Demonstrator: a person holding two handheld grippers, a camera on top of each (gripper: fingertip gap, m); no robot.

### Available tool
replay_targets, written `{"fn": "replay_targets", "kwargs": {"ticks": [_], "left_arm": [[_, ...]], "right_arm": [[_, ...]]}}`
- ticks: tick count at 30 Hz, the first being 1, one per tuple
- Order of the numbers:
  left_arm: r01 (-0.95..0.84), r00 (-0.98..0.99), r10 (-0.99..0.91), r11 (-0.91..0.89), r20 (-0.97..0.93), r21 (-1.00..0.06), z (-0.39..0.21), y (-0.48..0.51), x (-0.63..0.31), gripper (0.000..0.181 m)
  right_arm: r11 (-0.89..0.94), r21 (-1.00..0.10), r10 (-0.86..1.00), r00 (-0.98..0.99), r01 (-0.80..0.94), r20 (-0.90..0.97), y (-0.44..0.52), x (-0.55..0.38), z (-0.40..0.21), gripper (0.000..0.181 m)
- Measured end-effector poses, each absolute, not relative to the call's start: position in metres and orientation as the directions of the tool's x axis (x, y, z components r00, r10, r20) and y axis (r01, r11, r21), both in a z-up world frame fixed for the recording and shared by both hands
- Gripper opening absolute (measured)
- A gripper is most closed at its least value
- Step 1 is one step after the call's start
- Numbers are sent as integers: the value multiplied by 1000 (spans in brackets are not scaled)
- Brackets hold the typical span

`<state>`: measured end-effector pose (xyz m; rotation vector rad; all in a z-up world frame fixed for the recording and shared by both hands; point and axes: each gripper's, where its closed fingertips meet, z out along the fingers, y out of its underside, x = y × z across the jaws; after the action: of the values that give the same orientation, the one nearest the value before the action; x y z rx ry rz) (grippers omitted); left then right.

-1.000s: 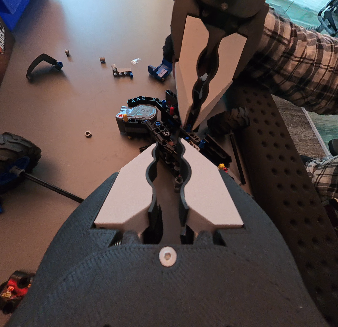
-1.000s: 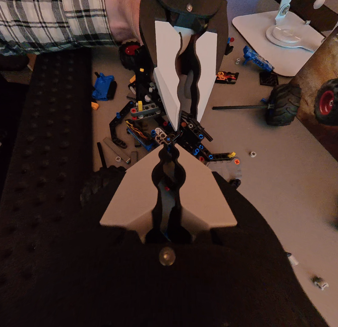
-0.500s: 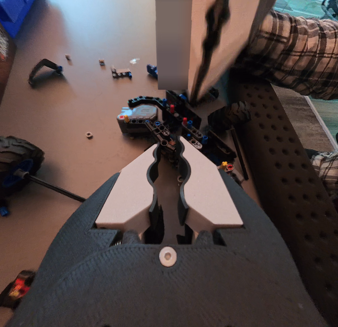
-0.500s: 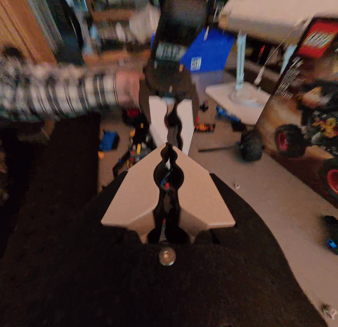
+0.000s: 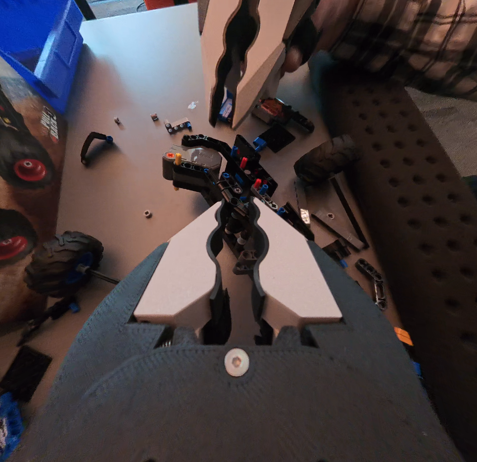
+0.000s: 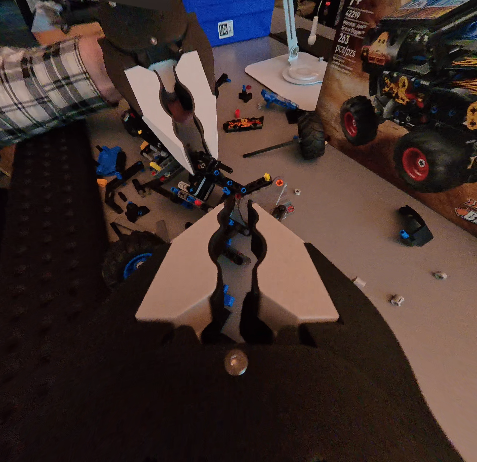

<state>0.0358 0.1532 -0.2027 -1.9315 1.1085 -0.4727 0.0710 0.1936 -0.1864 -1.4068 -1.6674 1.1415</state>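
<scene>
A grey table (image 5: 134, 69) is seen, bordered on one side by a black perforated mat (image 5: 413, 191) and on the other by a printed cardboard box showing a monster truck (image 6: 413, 62). A blue plastic bin (image 5: 38, 36) stands at the far end, and a plaid sleeve (image 5: 413, 31) is seen behind the farther gripper. A black knobbly tyre on a thin black axle (image 5: 62, 263) lies near the box.

Mid-table, a half-built toy chassis of black beams, blue and red pins and a grey motor block (image 5: 206, 165) is found. It is judged light and stiff, but liable to pop apart at the pin joints. A grasp is best taken on a solid beam or the motor block, not on a protruding pin.

The left gripper (image 5: 237, 204) is clamped on a black beam at the chassis's near end. The right gripper (image 6: 238, 206) is held raised just beside the chassis, its fingers slightly parted; nothing is clearly pinched.

A small grey bush (image 5: 147, 213) lies apart on the bare table.
</scene>
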Motion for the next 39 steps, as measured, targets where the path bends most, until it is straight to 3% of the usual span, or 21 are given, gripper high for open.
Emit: {"fn": "replay_targets", "kwargs": {"ticks": [6,15,22,25,30,33,39], "left_arm": [[-580,536,-833,-248,-134,-776,-205,151,37,15],[-492,615,-787,-345,-39,-799,-206,161,29,17],[-457,680,-732,-377,-43,-806,-190,173,31,51],[-498,709,-704,-454,-45,-739,-208,175,29,57],[-482,736,-676,-482,-40,-732,-212,179,30,50],[-539,733,-669,-459,-125,-706,-218,180,24,1],[-503,740,-667,-465,-85,-729,-215,181,29,0]], "right_arm": [[129,-851,984,-174,509,45,185,69,-210,13],[33,-798,999,-53,601,1,189,66,-233,13],[128,-773,991,-47,622,127,183,51,-232,5],[145,-767,989,-57,625,139,177,42,-232,5],[146,-768,987,-40,624,154,181,38,-231,4],[69,-820,996,2,569,85,186,40,-222,3],[7,-873,1000,15,488,17,189,42,-208,2]]}}
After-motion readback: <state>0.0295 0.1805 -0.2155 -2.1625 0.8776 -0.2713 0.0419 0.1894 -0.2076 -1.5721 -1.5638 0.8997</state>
